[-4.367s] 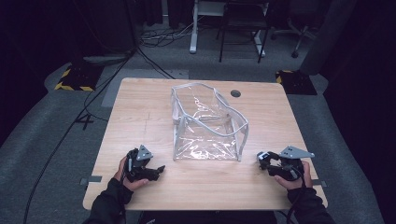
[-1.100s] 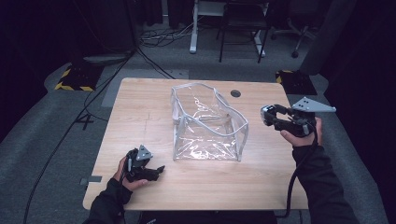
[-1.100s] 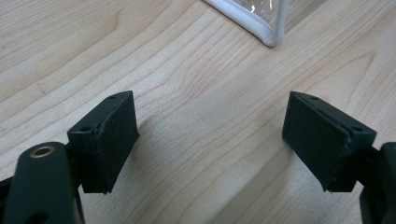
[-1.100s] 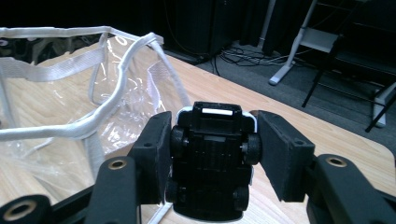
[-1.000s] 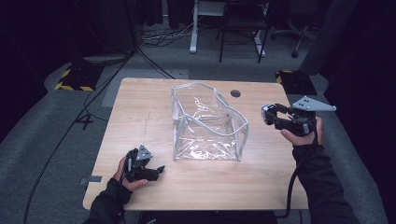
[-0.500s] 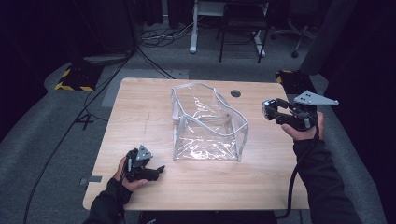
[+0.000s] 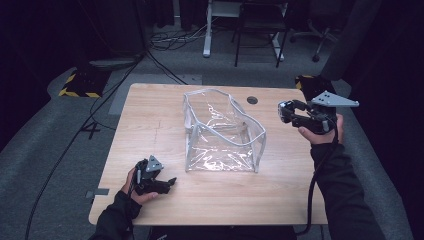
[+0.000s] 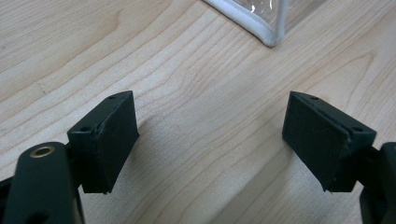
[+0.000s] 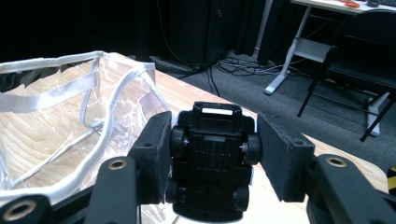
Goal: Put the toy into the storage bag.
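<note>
A clear plastic bag point(image 7: 222, 132) with white trim stands open in the middle of the wooden table point(image 7: 150, 110). My right gripper point(image 7: 286, 111) hangs above the table's right side, just right of the bag's rim, shut on a small black toy car point(image 9: 212, 156). The car point(image 7: 285, 110) is seen from below in the right gripper view, wheels against the pads, with the bag point(image 9: 70, 102) to its left. My left gripper point(image 7: 167, 182) rests low near the front left of the table, open and empty. In the left gripper view point(image 8: 210, 140) a bag corner point(image 8: 266, 32) lies ahead.
A round grommet hole point(image 7: 252, 100) sits in the tabletop behind the bag. Beyond the table are a white desk frame point(image 7: 207, 30), a chair point(image 7: 260, 30) and floor cables. A black cable point(image 7: 320, 185) trails from the right gripper along the sleeve.
My right gripper rose from the table's front right and travelled back toward the bag's rim, carrying the toy car. The left gripper stayed where it was.
</note>
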Motion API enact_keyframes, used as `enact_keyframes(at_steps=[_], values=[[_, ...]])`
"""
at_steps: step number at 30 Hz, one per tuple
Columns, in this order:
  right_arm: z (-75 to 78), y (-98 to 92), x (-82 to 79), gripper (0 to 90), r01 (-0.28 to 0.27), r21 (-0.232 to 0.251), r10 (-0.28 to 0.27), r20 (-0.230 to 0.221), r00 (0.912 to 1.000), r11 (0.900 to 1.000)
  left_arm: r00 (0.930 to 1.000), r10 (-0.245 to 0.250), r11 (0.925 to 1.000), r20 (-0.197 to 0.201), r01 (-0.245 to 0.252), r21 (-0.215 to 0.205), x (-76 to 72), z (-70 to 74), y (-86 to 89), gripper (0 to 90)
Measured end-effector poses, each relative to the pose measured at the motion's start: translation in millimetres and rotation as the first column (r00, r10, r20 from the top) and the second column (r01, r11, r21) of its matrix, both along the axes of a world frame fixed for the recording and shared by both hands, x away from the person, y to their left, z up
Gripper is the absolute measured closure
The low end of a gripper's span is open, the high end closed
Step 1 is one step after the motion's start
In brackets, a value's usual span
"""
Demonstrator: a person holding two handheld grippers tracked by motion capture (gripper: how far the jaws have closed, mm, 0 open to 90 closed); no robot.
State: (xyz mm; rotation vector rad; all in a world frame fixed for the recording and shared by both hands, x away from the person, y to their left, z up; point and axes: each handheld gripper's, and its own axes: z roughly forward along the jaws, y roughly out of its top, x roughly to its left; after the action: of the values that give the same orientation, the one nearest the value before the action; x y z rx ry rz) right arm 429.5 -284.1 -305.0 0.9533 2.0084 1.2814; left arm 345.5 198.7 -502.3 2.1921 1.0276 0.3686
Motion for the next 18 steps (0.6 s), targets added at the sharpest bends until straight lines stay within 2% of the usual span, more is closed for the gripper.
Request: enact_keyframes(at_steps=[18], values=[[4.7, 10.6, 14.8, 47.7, 0.000, 0.006, 0.000, -0.004, 1.0000, 1.000, 1.0000, 0.000, 1.0000, 0.001, 0.000, 0.000, 0.0, 0.0, 0.0, 18.5]])
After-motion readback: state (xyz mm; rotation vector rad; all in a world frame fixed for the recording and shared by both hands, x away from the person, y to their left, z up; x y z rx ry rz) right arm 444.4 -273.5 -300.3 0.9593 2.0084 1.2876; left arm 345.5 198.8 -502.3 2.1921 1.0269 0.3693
